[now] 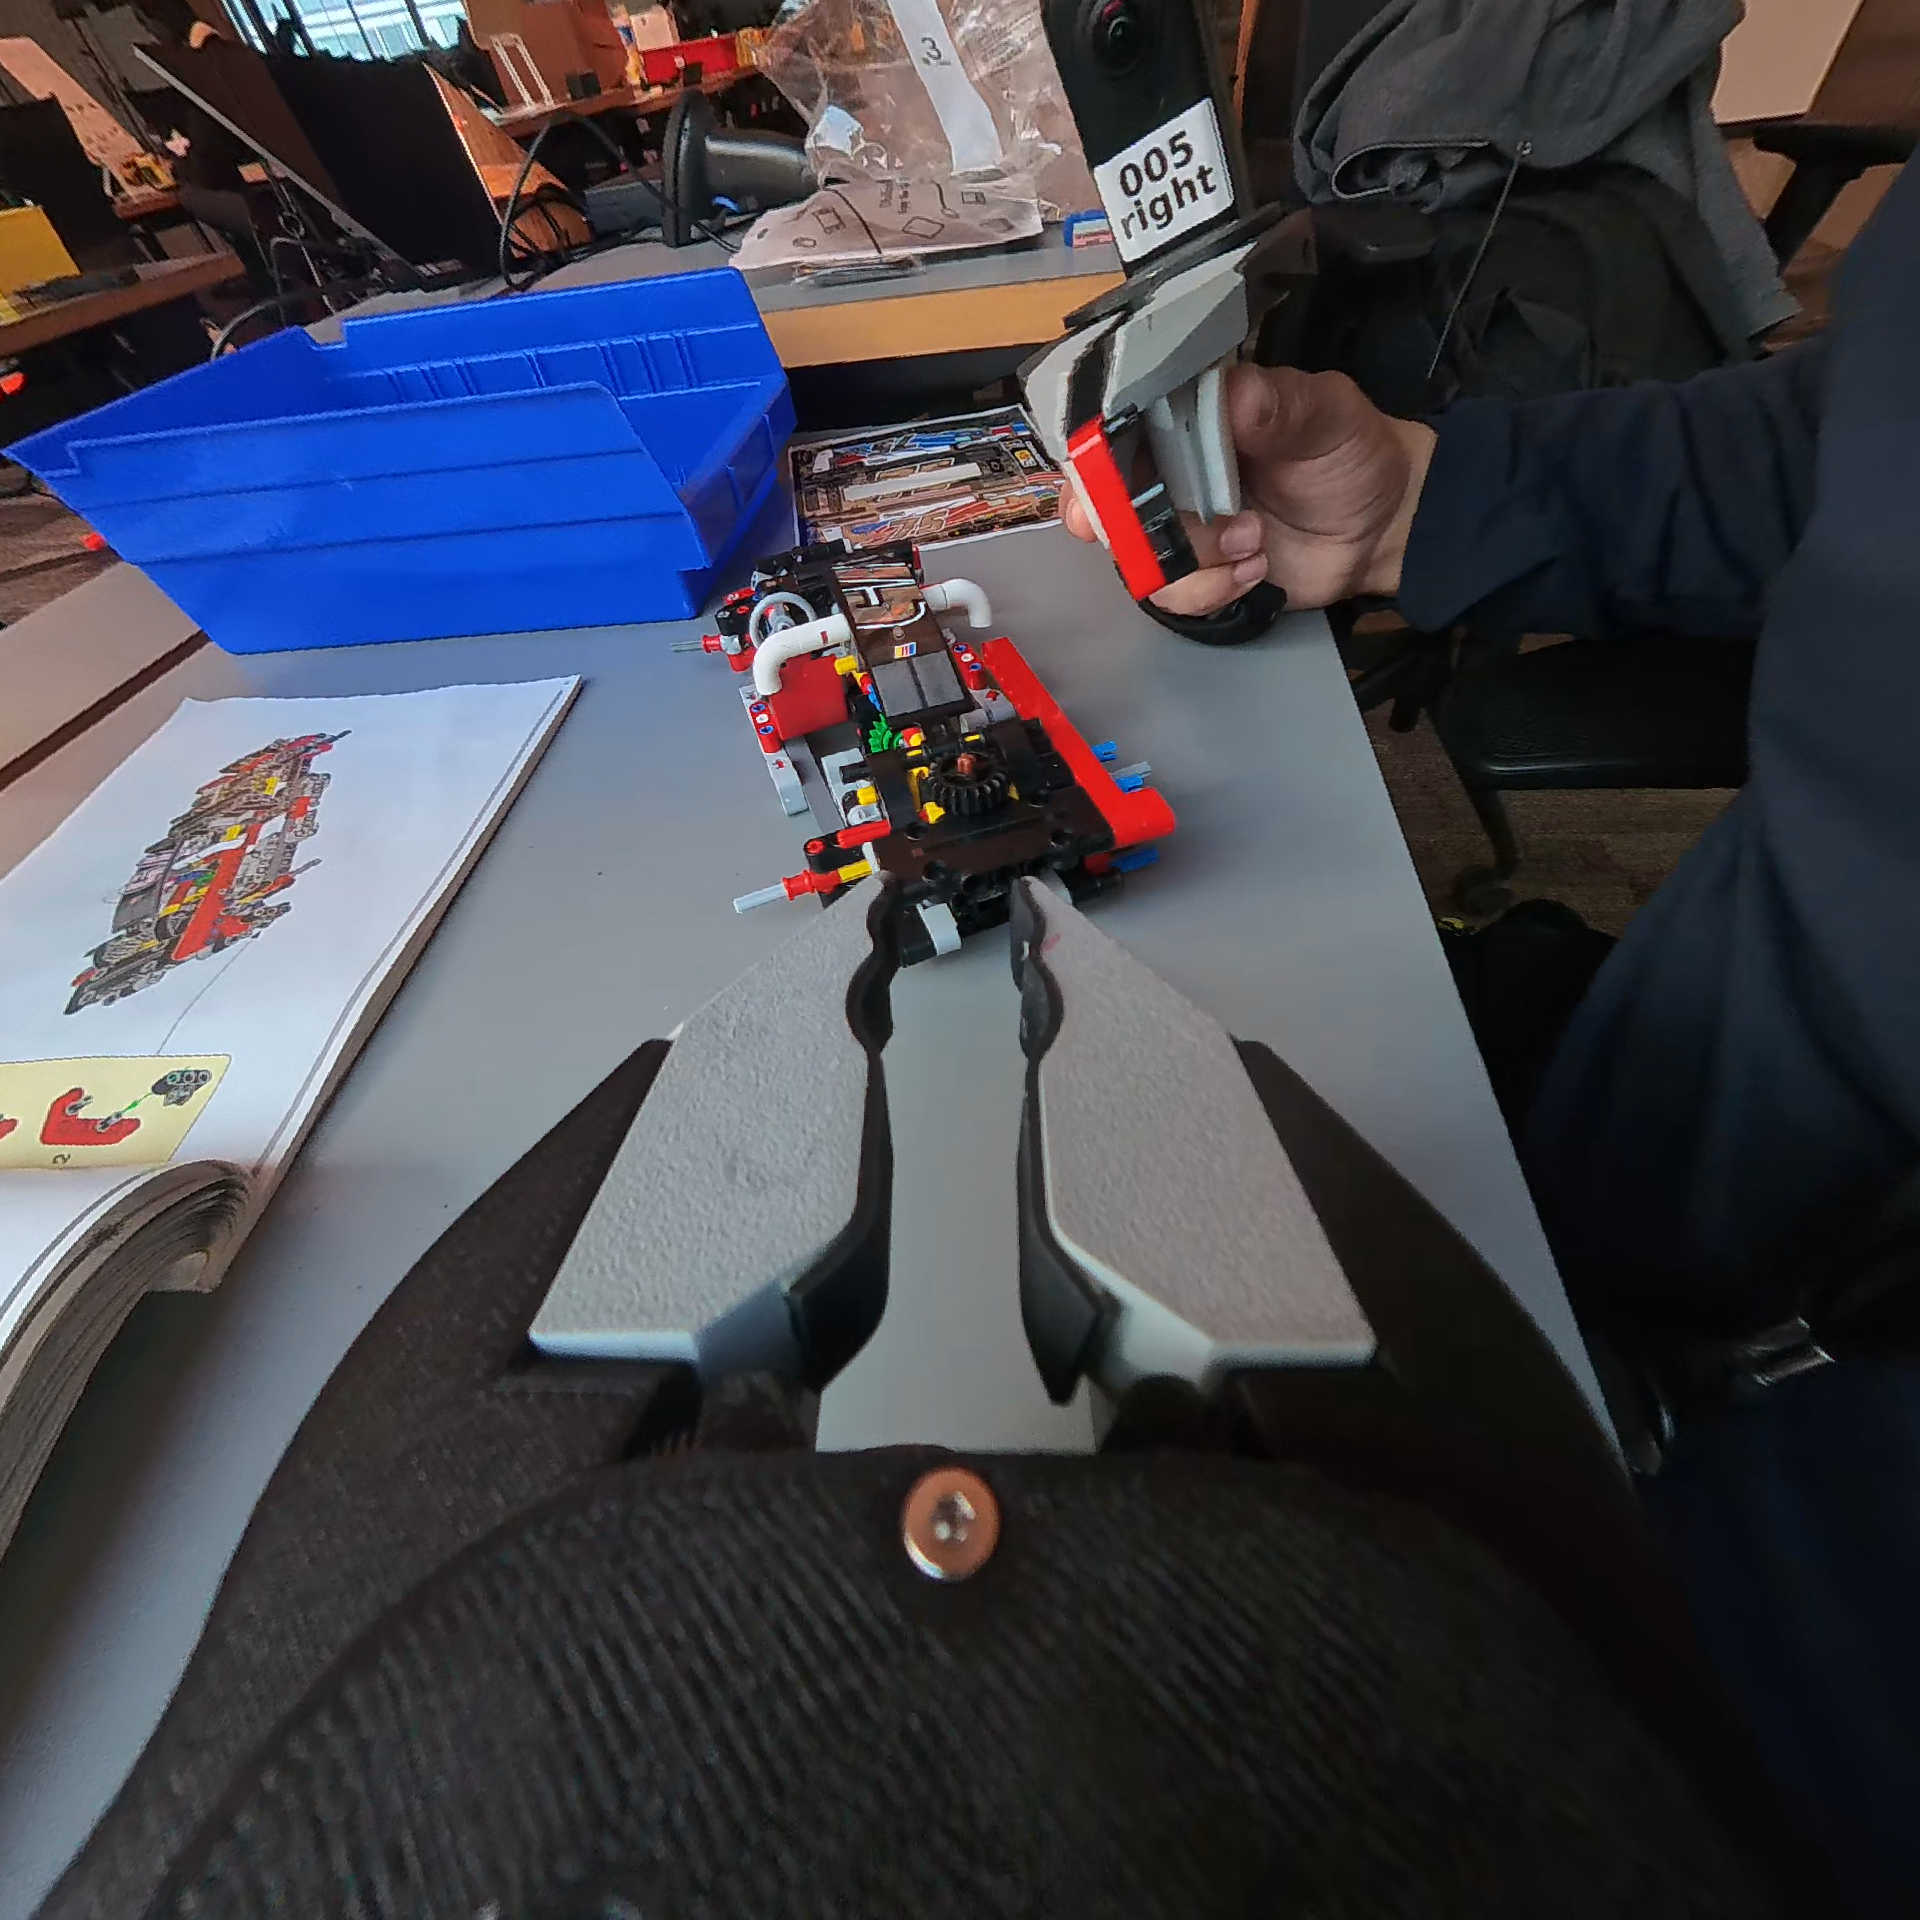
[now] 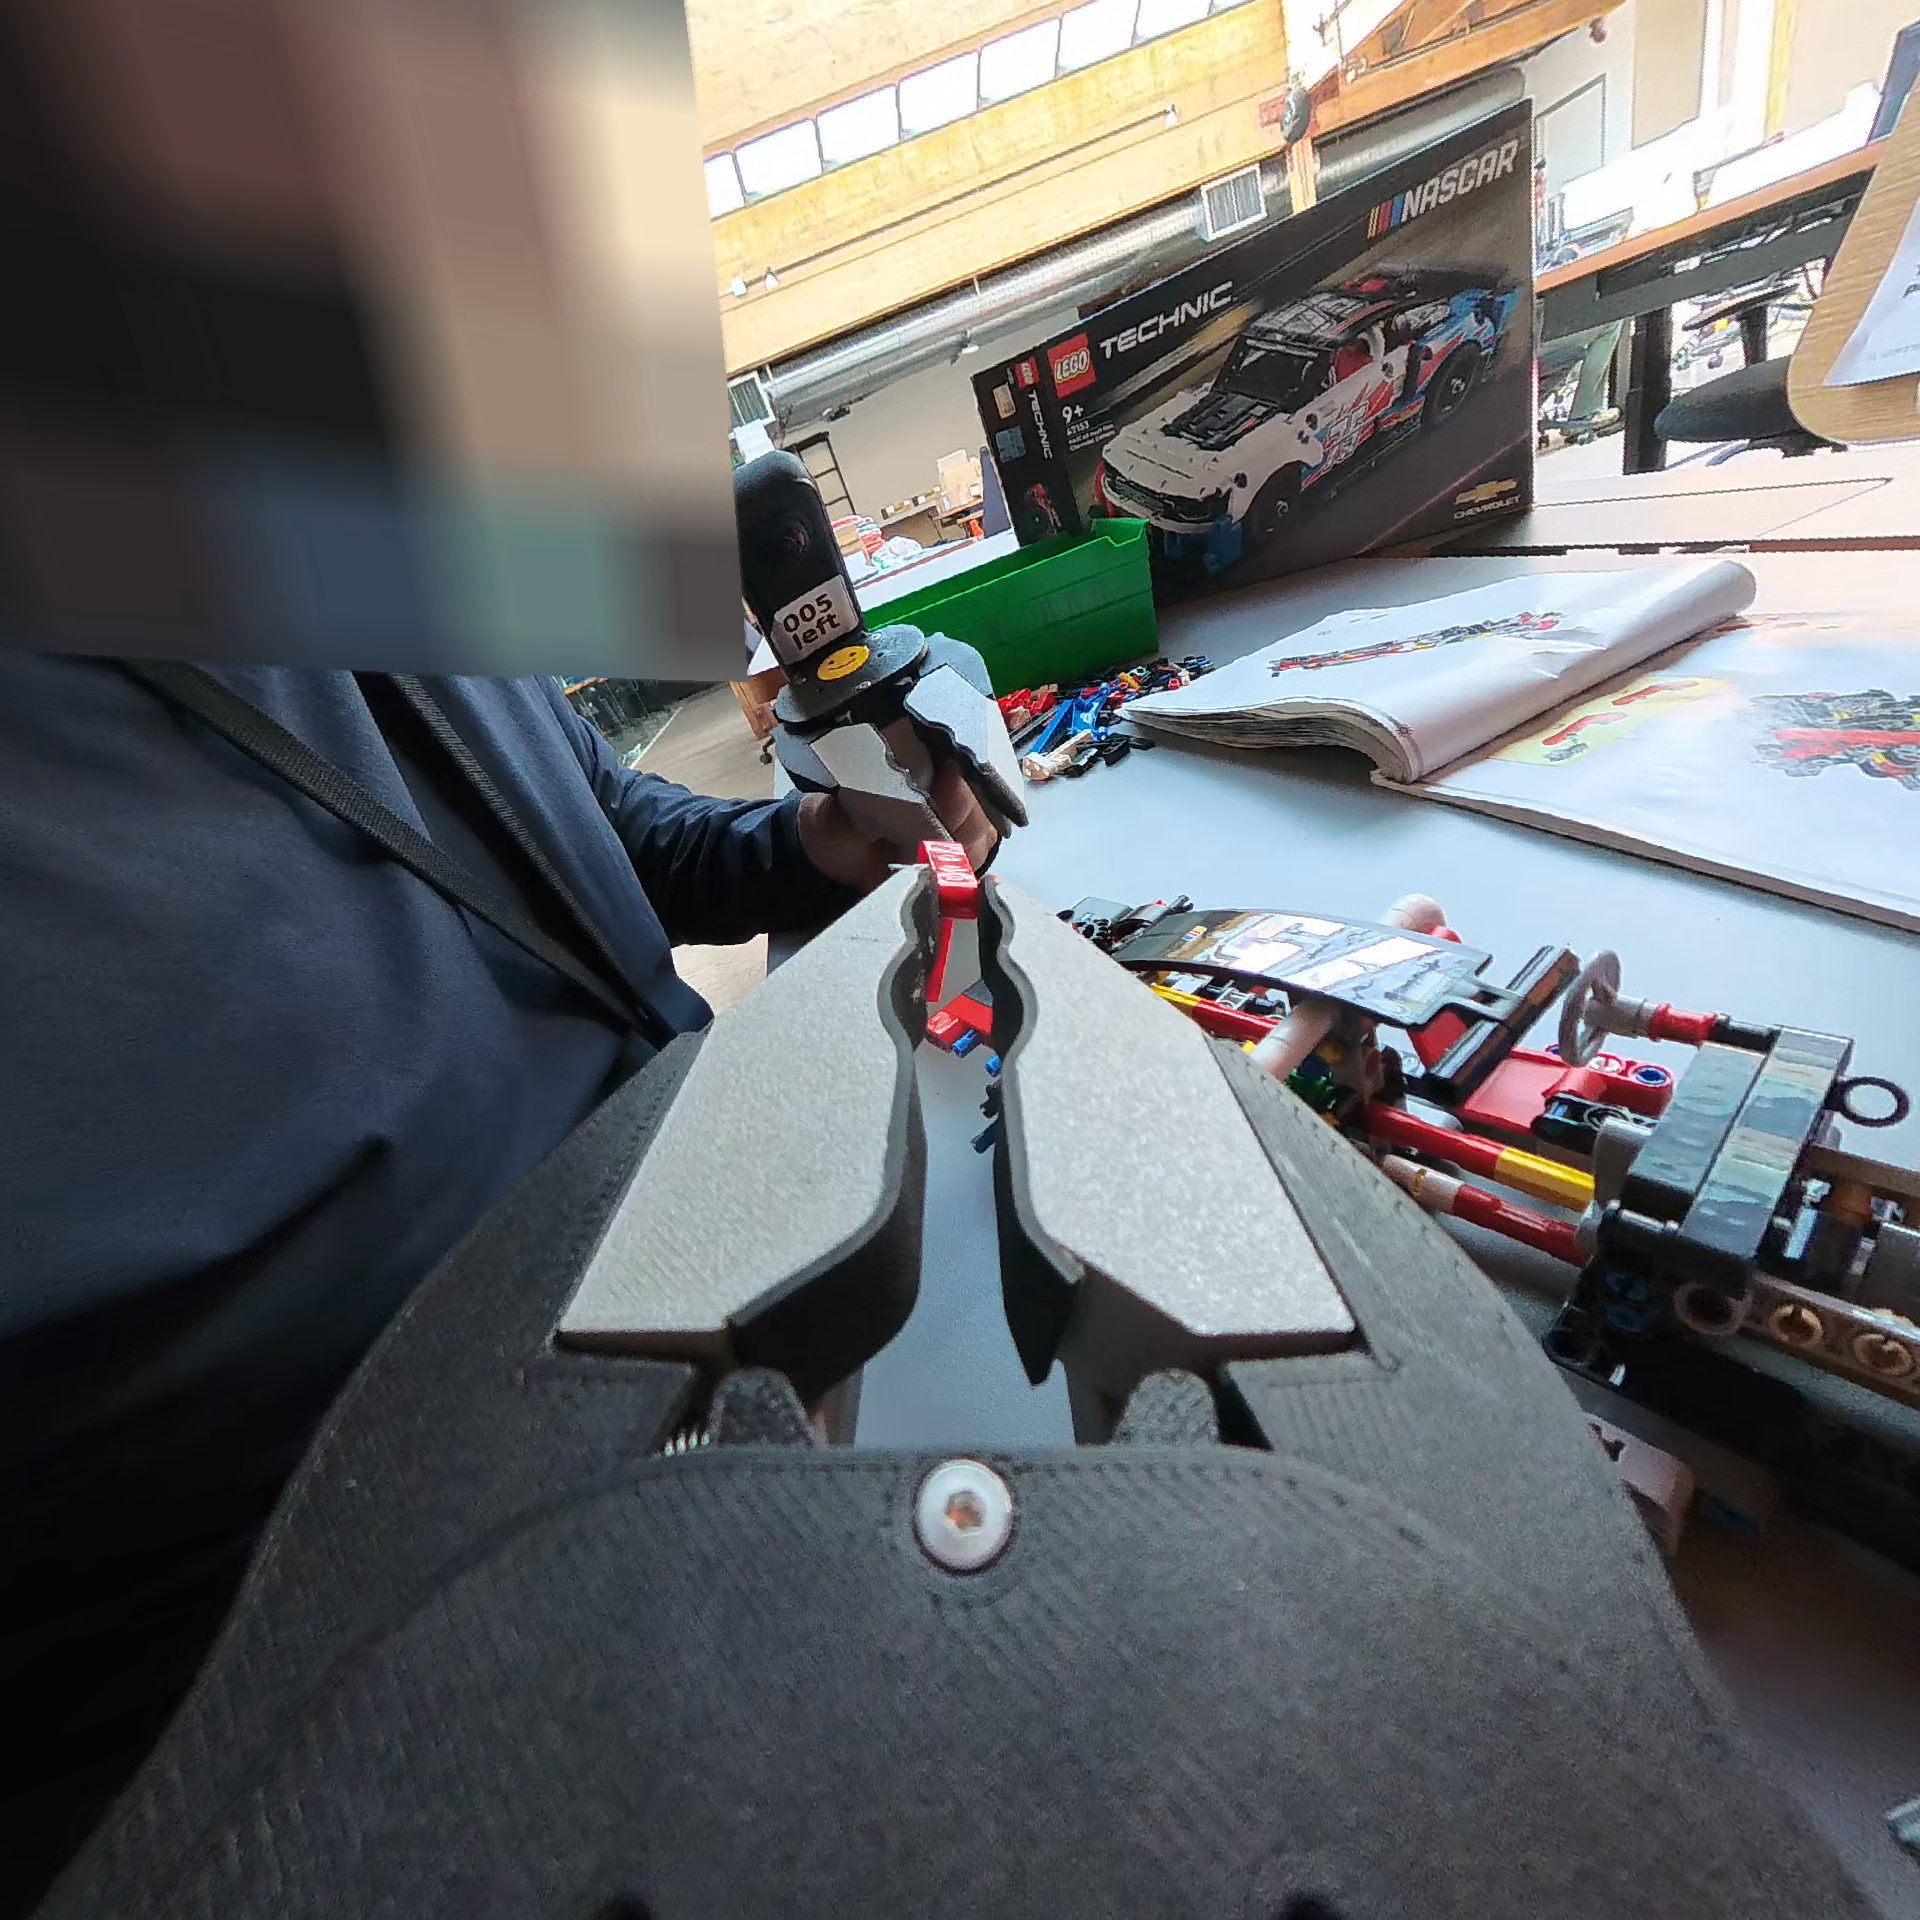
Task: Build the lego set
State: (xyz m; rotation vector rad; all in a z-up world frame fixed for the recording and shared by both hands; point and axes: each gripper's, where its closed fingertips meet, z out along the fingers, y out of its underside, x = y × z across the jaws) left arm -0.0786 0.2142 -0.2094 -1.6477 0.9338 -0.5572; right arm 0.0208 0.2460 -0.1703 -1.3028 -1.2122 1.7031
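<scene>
- Gripping a red brick piece (image 2: 954,902), the right hand-held gripper (image 2: 951,894) hangs above the desk (image 1: 623,935).
- Left hand-held gripper (image 1: 945,899), parted, its tips at the brick car chassis (image 1: 935,748); whether they press it, unclear.
- Blue bin (image 1: 436,457): contents hidden.
- Green bin (image 2: 1039,603): contents hidden; loose pieces (image 2: 1101,707) beside it.

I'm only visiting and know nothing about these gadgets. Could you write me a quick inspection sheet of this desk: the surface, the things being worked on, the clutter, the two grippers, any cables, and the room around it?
Surface: grey table.
Job's things: part-built red-and-black brick car chassis; open instruction booklet; sticker sheet.
Clutter: blue plastic bin; green bin; loose brick pieces; printed toy-car box.
Grippers: left gripper at the chassis's near end, jaws apart, contact unclear; right gripper raised, clamping a red brick piece.
Cables: black cables on the far desks.
Surroundings: other desks, an office chair, a draped grey garment.
</scene>
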